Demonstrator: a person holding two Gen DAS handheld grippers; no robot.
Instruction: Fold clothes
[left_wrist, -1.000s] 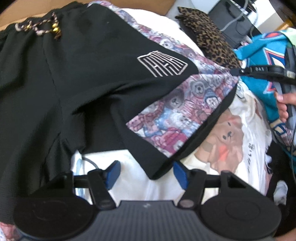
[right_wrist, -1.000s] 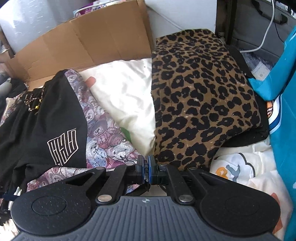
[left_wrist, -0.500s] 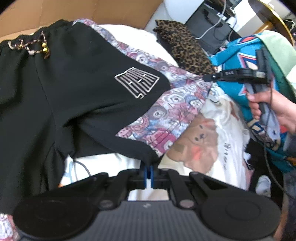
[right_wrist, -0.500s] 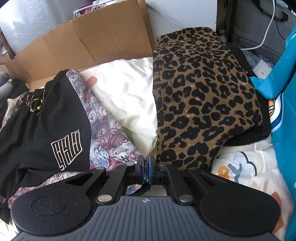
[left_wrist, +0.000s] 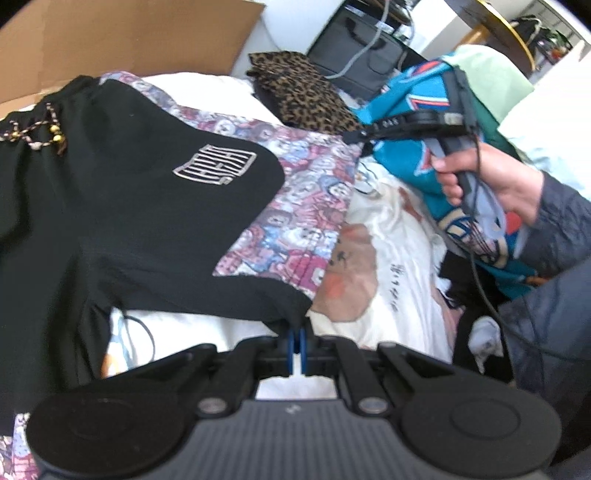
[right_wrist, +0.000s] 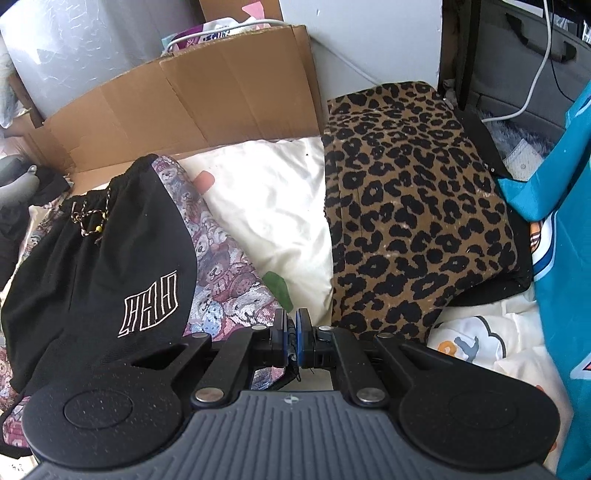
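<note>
While I hold both tools low over the bed, my left gripper (left_wrist: 297, 345) is pinched tight on the near black hem of the shorts (left_wrist: 140, 206). My right gripper (right_wrist: 291, 334) is clamped on the hem's other corner, at the bear-print side panel (right_wrist: 221, 273). The shorts spread away to the left, logo (right_wrist: 151, 304) up, drawstring (right_wrist: 90, 218) at the far waistband. Right of them lies a cream pillow (right_wrist: 269, 206), then a leopard-print cloth (right_wrist: 413, 221), with cardboard (right_wrist: 207, 96) standing beyond.
</note>
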